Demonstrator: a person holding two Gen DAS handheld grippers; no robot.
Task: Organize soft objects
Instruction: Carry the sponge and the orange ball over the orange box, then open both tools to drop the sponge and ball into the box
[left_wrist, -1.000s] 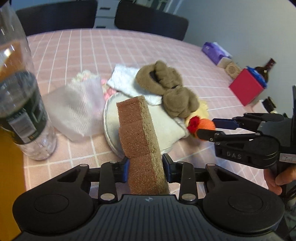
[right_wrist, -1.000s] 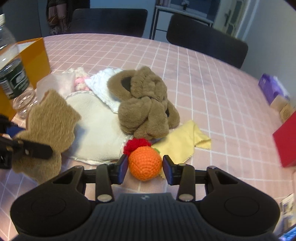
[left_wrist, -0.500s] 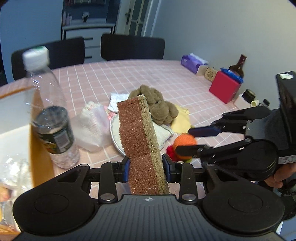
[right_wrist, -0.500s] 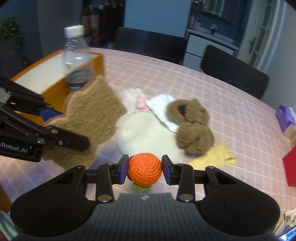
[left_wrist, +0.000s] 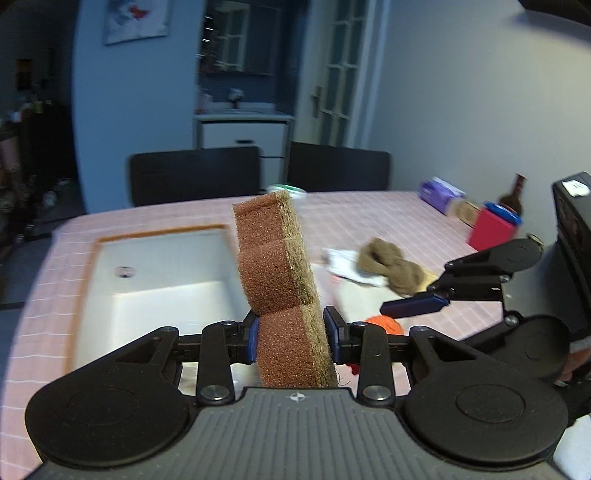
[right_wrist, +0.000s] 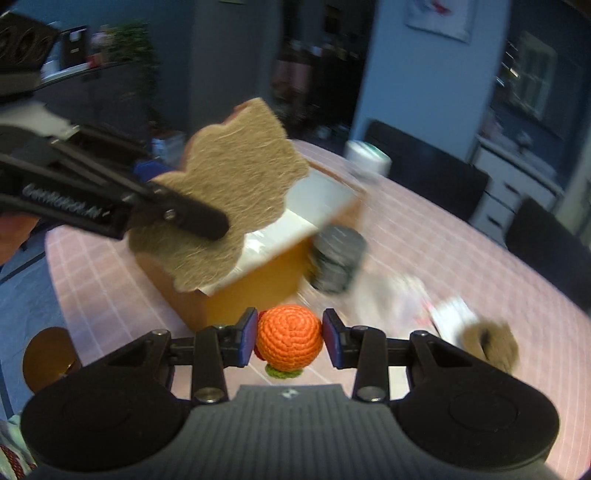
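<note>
My left gripper (left_wrist: 291, 341) is shut on a brown scalloped sponge (left_wrist: 279, 273) that stands upright between its pads, in front of an orange box (left_wrist: 155, 266) with a white inside. The right wrist view shows that sponge (right_wrist: 225, 210) above the box (right_wrist: 258, 280), with the left gripper (right_wrist: 184, 218) clamped on it. My right gripper (right_wrist: 289, 338) is shut on an orange crocheted ball (right_wrist: 289, 338) with red and green trim, held near the box's front side. In the left wrist view the ball (left_wrist: 386, 325) sits low behind the sponge, between the right gripper's fingers (left_wrist: 413, 306).
A brown plush toy (left_wrist: 391, 264) lies on white cloths (left_wrist: 343, 266) on the pink checked table (left_wrist: 369, 218). A water bottle (right_wrist: 338, 258) stands beside the box. A purple pack (left_wrist: 439, 194), a red box (left_wrist: 493, 232) and a dark bottle (left_wrist: 513, 195) stand far right. Black chairs line the far edge.
Both grippers have risen from the pile of soft things and swung left toward the orange box, each keeping its grip. The box's white inside has come into the left wrist view.
</note>
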